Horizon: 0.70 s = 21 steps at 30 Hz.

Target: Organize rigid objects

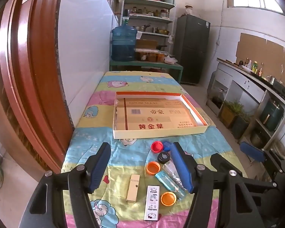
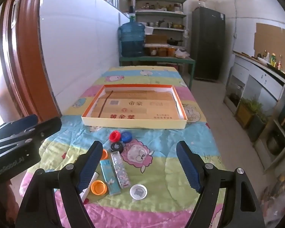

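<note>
- We held both grippers, left and right, with fingers apart, gripping nothing.
- Caps and lighters lay at lower centre on the desk.
- The tray sat mid-frame, beyond them.

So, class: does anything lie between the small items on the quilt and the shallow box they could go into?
Nothing visible does. Bare quilt separates the red bottle cap and blue bottle cap from the shallow cardboard box.

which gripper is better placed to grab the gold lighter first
Left. The gold lighter lies between the open left gripper fingers. The right gripper, also open, sits farther right, where the lighter is out of its view.
</note>
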Available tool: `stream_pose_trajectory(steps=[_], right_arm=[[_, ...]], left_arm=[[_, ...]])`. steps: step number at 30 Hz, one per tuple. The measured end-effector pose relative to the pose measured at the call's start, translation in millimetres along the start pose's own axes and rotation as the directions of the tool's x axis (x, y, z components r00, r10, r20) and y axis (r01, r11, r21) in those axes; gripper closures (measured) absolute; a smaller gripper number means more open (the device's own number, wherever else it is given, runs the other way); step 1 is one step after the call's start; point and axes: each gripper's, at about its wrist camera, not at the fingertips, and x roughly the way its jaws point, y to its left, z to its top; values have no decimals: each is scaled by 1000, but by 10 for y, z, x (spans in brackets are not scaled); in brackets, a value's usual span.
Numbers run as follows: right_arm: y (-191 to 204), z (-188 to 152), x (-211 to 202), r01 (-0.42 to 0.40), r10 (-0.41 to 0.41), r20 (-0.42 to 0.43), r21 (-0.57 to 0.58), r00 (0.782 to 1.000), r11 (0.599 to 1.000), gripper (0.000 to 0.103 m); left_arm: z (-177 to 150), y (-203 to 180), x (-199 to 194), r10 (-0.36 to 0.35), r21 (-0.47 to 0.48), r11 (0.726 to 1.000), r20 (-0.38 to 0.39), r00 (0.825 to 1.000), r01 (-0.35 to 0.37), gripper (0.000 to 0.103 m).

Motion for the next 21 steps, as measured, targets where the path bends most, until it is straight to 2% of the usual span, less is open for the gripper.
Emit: stream_pose_trajectory(steps=[12,21], right_arm=[[-3,-45,7,30,-30,-16,-1,999,1000,22],[9,-45,35,38,-38,-17,-4,999,999,22]], left_arm=[[-36,9,-11,-14,4,1000,-18,1000,14,37],[-56,-3,16,9,17,1000,-28,1000,-8,37]])
